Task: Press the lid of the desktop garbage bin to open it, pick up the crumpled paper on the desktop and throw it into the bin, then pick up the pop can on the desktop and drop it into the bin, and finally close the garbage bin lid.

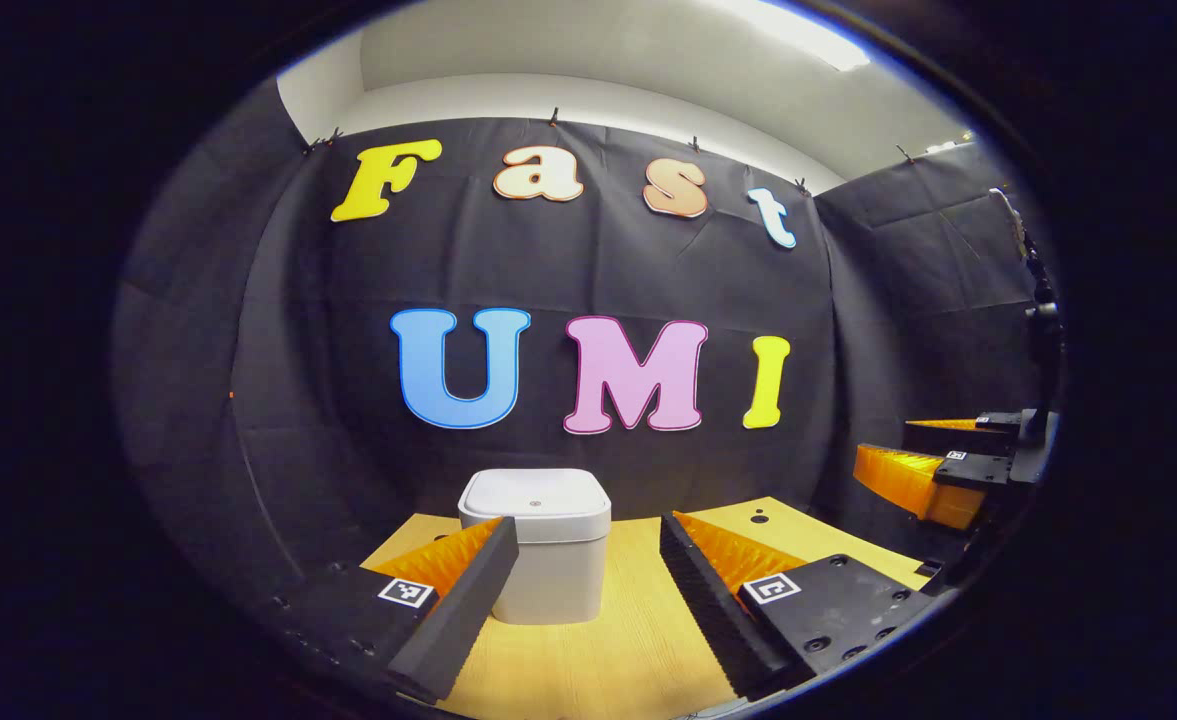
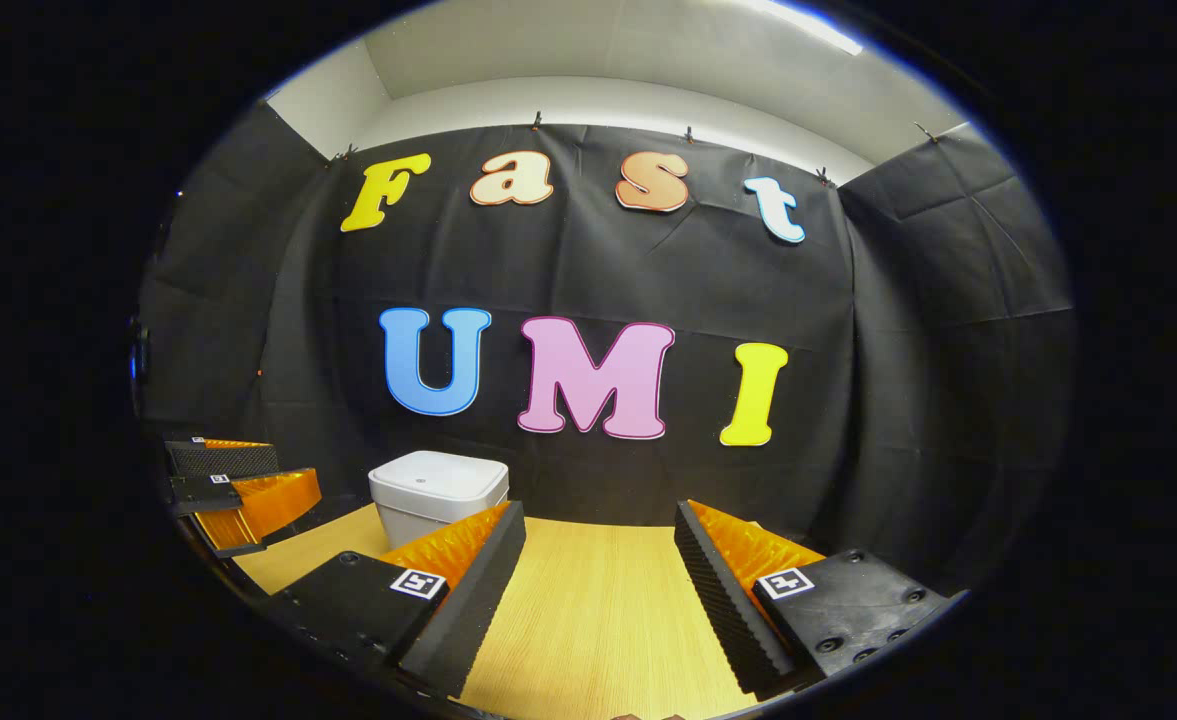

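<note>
A white desktop garbage bin (image 1: 538, 545) with its lid down stands on the wooden desk (image 1: 628, 640) near the back wall. My left gripper (image 1: 588, 545) is open just in front of it, with the bin seen between its fingers, partly behind the left one. In the right gripper view the bin (image 2: 436, 492) sits farther off to the left, and my right gripper (image 2: 598, 530) is open over bare desk (image 2: 598, 610). Each view shows the other gripper off to the side: the right gripper (image 1: 933, 470) at the right edge, the left gripper (image 2: 238, 490) at the left edge, both with jaws apart.
Black cloth walls close the booth behind and on both sides of the desk. Small dark holes (image 1: 760, 518) mark the desk top at the back right. Open desk surface stretches to the right of the bin.
</note>
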`<state>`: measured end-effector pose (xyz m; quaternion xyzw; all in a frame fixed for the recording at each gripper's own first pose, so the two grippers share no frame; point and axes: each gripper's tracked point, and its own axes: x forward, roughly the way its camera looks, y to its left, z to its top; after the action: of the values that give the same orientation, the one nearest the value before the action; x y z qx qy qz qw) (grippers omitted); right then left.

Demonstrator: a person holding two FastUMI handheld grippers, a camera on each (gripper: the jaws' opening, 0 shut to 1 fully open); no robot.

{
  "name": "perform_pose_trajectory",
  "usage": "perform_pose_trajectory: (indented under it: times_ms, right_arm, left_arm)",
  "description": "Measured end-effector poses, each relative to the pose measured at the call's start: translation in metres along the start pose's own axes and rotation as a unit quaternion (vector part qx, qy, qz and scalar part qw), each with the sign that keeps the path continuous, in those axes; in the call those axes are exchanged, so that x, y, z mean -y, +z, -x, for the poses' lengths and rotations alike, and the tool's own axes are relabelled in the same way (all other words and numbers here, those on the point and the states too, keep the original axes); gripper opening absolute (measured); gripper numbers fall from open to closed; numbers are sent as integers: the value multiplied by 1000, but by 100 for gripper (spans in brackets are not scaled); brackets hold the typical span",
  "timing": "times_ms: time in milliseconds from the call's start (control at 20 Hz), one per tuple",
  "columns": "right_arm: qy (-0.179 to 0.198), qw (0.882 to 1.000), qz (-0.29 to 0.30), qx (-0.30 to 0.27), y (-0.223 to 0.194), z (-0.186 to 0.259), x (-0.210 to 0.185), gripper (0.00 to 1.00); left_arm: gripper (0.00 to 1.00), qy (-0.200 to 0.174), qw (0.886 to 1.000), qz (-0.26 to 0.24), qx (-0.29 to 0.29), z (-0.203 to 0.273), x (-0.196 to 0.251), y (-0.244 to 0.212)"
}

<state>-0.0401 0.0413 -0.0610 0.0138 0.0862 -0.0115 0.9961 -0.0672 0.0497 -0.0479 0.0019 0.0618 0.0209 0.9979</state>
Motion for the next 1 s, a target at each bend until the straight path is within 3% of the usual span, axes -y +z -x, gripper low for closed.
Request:
perform_pose_trajectory:
  times_ms: [150,300,600,1000]
  right_arm:
    - [-3,1000,-3,4,2,0,2,96]
    - [-8,1000,-7,11,6,1,4,97]
    - [-18,1000,-8,16,7,0,8,96]
    - [-25,1000,-8,16,7,5,22,96]
  left_arm:
    - [96,-2,1000,-11,10,0,3,7]
    - [96,-3,1000,13,11,-3,6,13]
    - [96,0,1000,-10,21,-4,5,20]
    - [96,19,1000,-2,11,-6,1,13]
